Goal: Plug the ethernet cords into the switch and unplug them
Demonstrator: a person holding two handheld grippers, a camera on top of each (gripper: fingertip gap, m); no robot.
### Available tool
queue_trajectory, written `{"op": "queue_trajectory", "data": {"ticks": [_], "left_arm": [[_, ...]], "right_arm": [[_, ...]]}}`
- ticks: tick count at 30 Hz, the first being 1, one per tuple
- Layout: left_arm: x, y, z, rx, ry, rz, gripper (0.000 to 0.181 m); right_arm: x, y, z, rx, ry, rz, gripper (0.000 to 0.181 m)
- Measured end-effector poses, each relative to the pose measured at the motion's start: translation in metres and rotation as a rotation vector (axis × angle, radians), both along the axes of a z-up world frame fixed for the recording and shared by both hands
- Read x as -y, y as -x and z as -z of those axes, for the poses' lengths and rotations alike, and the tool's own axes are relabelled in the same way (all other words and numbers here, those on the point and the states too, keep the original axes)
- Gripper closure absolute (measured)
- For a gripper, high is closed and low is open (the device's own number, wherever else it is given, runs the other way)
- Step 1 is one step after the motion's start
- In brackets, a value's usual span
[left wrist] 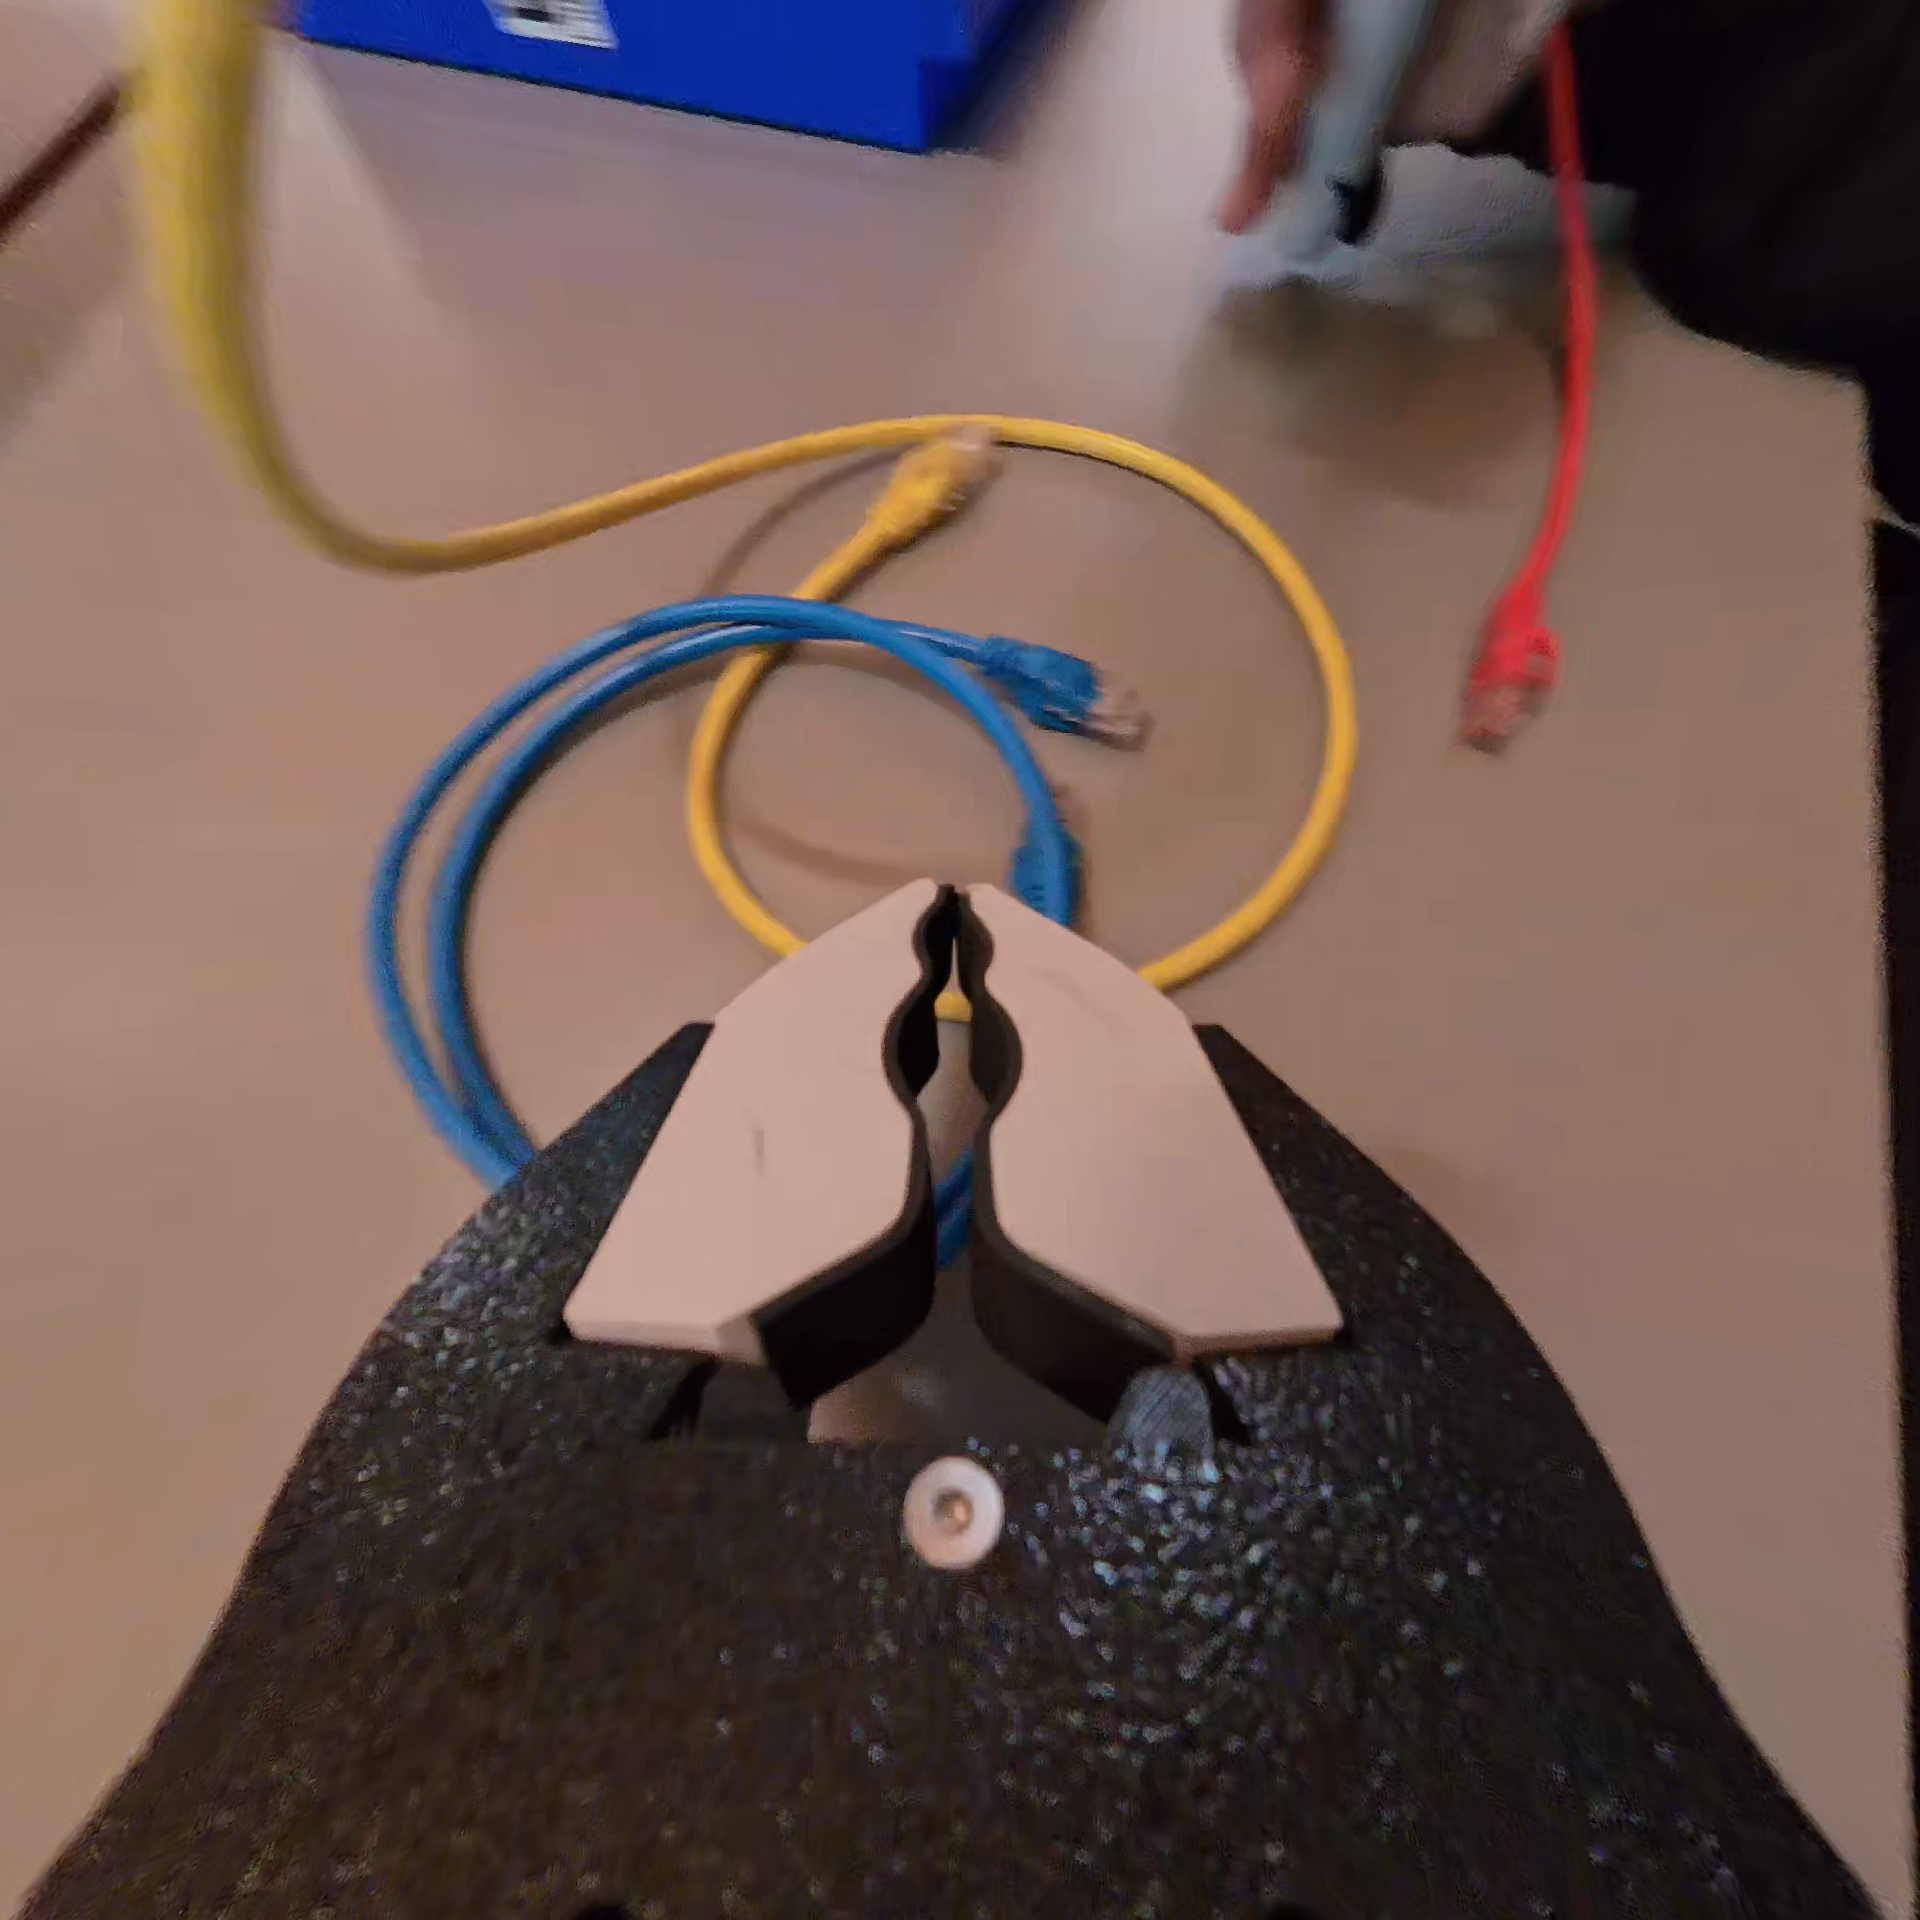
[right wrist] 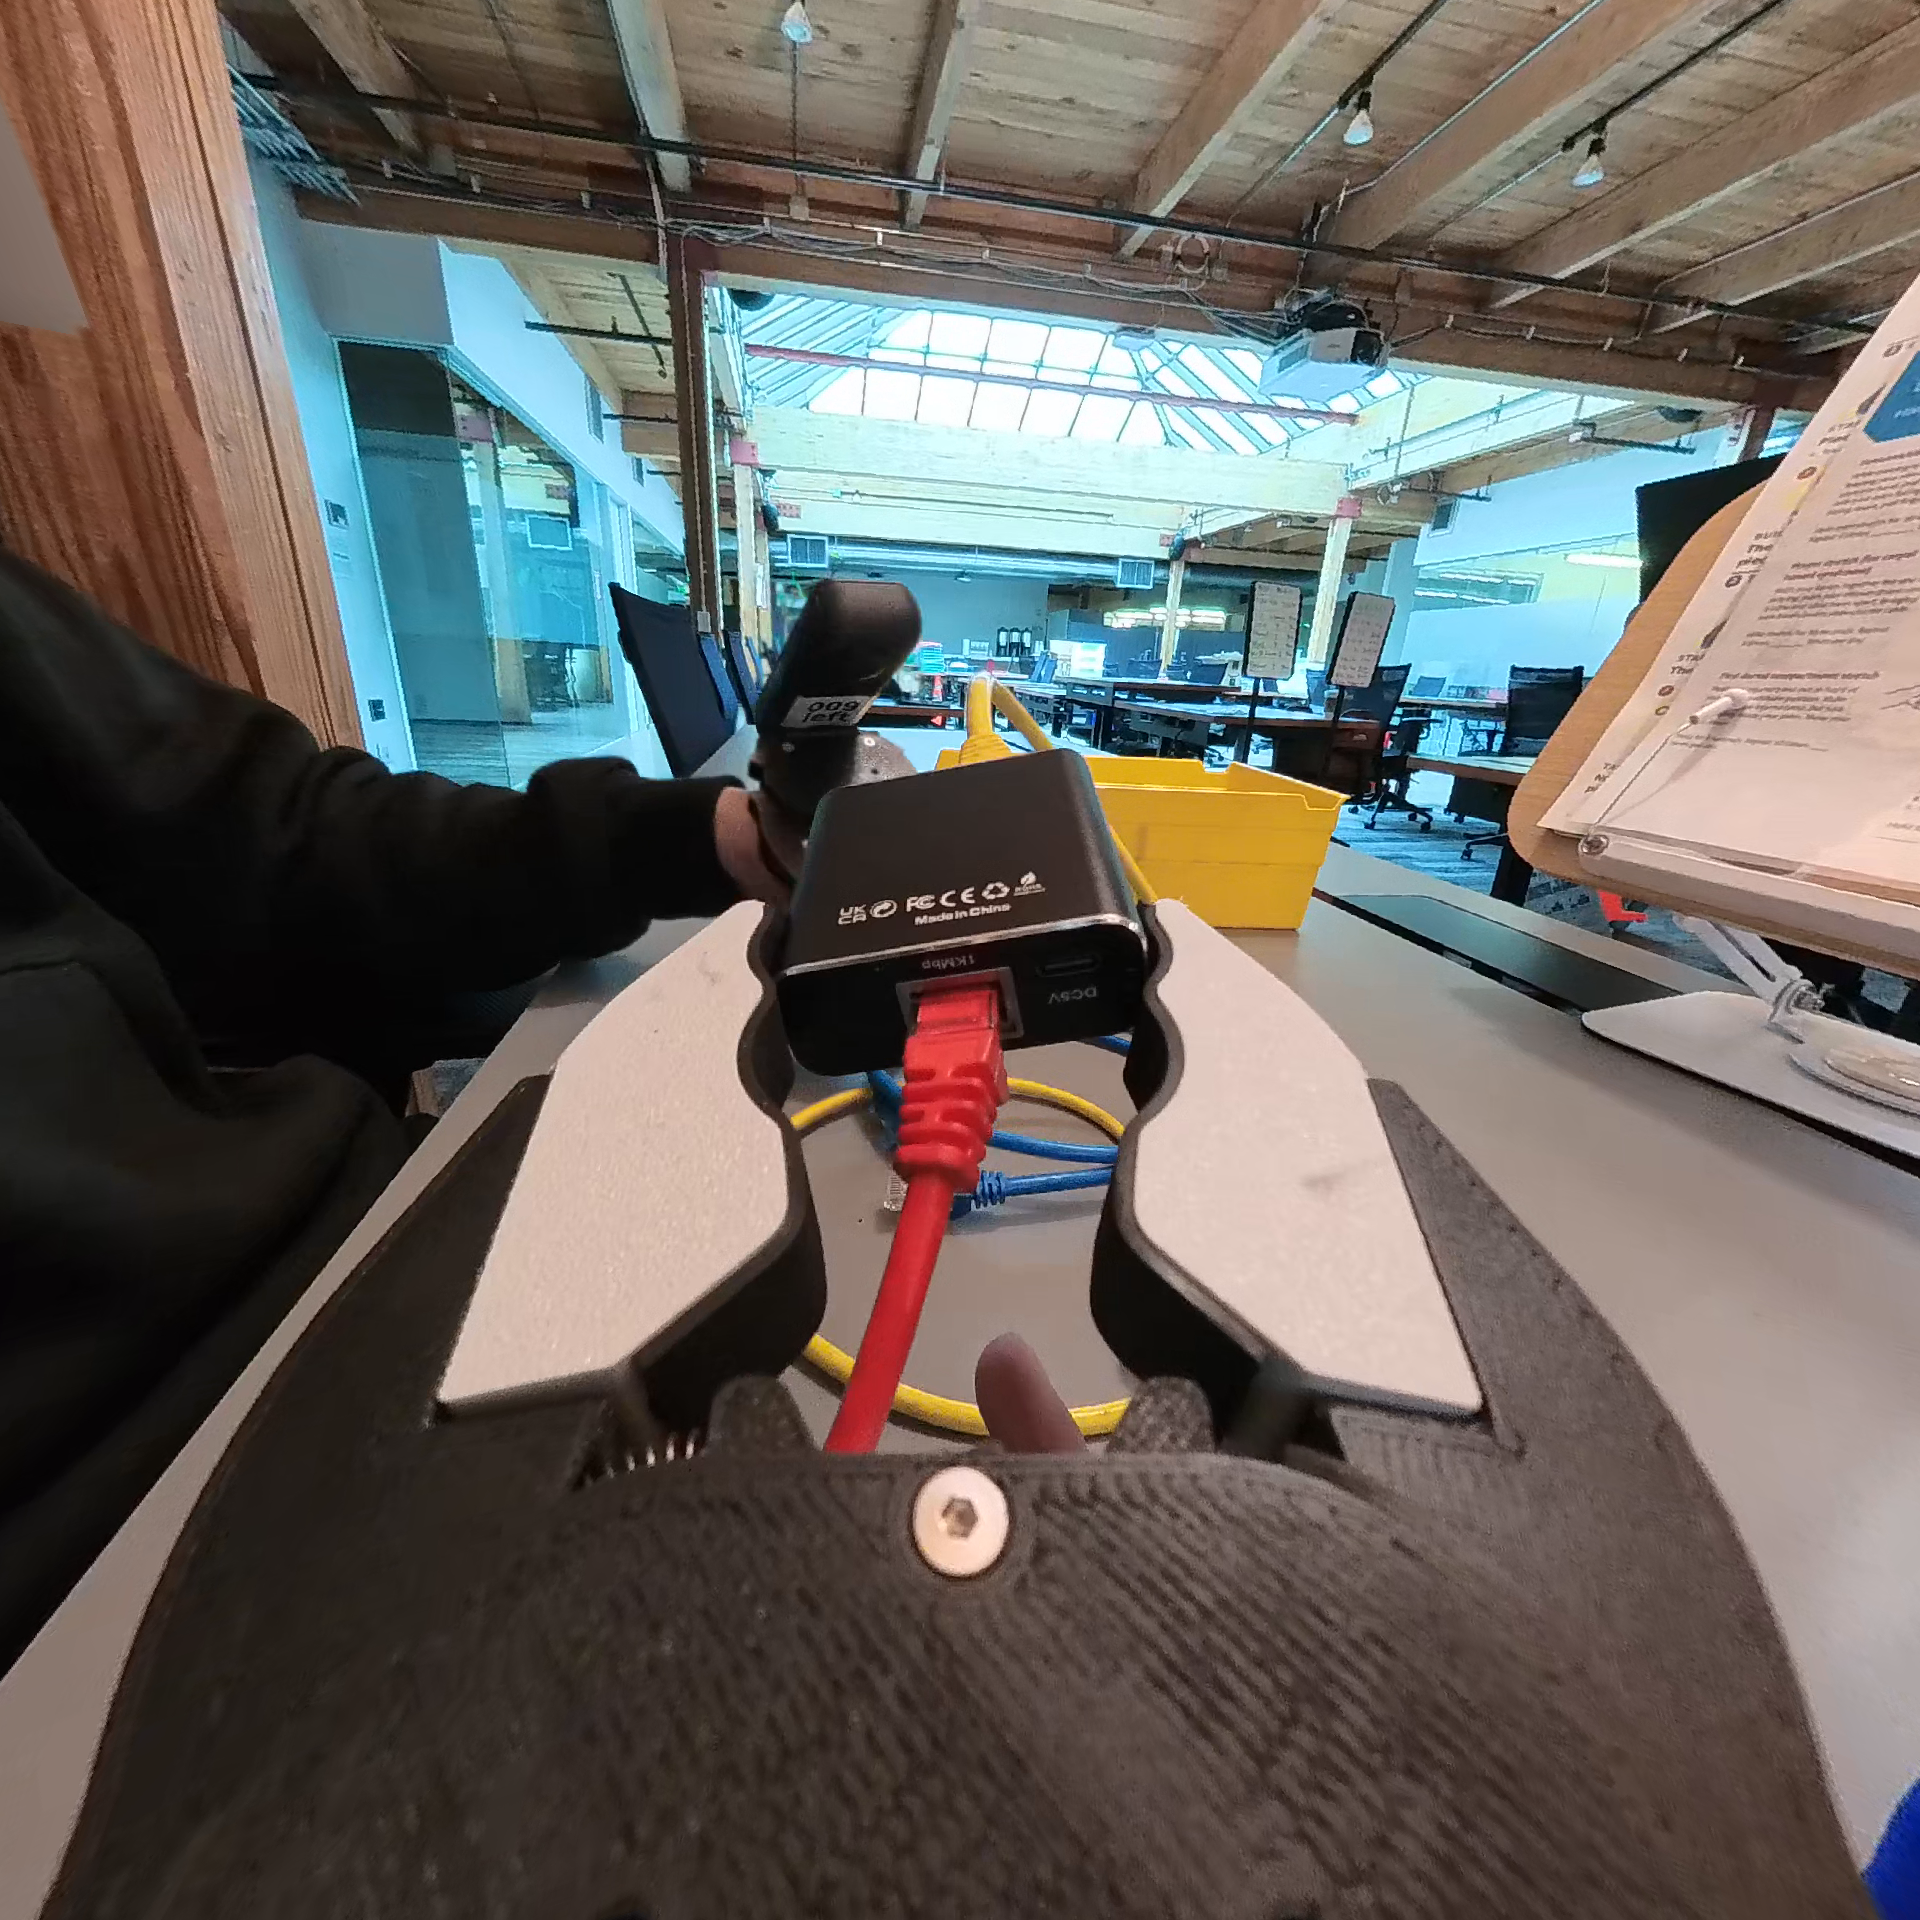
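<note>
My right fingers are clamped on the switch, a small black box held up off the surface, one finger pressed on each of its side walls. Red cord is plugged into the port on the face nearest me; its plug sits seated in the socket and the cord runs down between my fingers. A second, smaller port sits just beside it. A yellow cord leaves the far side of the switch; I cannot tell from here whether it is seated in a port.

My left fingers are drawn together at the tips, nothing between them, hovering over the surface above the loose cords. Left-hand frame is motion-blurred, so fine detail is doubtful.

Below the left fingers: a blue cord coiled in a double loop, one plug lying free, the other end just beside my fingertips. A yellow cord lies looped across the blue one, its plug free on the surface. The free end of the red cord lies apart from these, near the right edge.

A blue box sits at the far edge. Stacked yellow bins stand beyond the switch, and a document stand toward the right edge.
</note>
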State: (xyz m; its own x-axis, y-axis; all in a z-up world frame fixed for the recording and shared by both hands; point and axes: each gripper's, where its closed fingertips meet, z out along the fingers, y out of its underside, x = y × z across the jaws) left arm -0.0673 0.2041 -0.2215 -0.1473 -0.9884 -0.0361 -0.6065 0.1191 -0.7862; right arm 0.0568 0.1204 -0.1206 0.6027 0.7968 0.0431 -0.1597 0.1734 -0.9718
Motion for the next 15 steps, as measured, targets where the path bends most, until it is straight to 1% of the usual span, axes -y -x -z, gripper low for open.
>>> {"op": "queue_trajectory", "data": {"ticks": [2,4,6,9,10,11,14,15], "left_arm": [[-0.016,0.0,-0.003,0.027,-0.023,-0.086,0.181],[-0.02,0.0,-0.006,0.049,-0.037,-0.117,0.181],[-0.012,0.0,-0.003,0.009,-0.069,-0.078,0.181],[-0.01,0.001,0.011,-0.123,-0.208,-0.04,0.177],[-0.007,0.0,0.015,-0.161,-0.224,-0.016,0.176],[0.0,-0.001,0.019,-0.196,-0.205,0.024,0.171],[0.017,-0.004,0.022,-0.249,-0.133,0.096,0.169],[0.019,-0.006,0.021,-0.249,-0.125,0.105,0.162]], "right_arm": [[0.0,0.0,0.0,0.0,0.001,-0.001,0.119],[0.001,0.001,0.0,0.002,-0.001,-0.005,0.119],[-0.001,0.001,0.001,0.003,0.005,-0.006,0.119],[0.0,0.003,0.001,0.008,0.003,-0.011,0.119],[0.0,0.003,0.001,0.007,0.003,-0.011,0.119],[0.0,0.003,0.001,0.006,0.006,-0.01,0.119],[0.001,0.002,0.001,0.005,0.001,-0.011,0.119],[0.001,0.002,0.0,0.003,-0.001,-0.011,0.119]]}}
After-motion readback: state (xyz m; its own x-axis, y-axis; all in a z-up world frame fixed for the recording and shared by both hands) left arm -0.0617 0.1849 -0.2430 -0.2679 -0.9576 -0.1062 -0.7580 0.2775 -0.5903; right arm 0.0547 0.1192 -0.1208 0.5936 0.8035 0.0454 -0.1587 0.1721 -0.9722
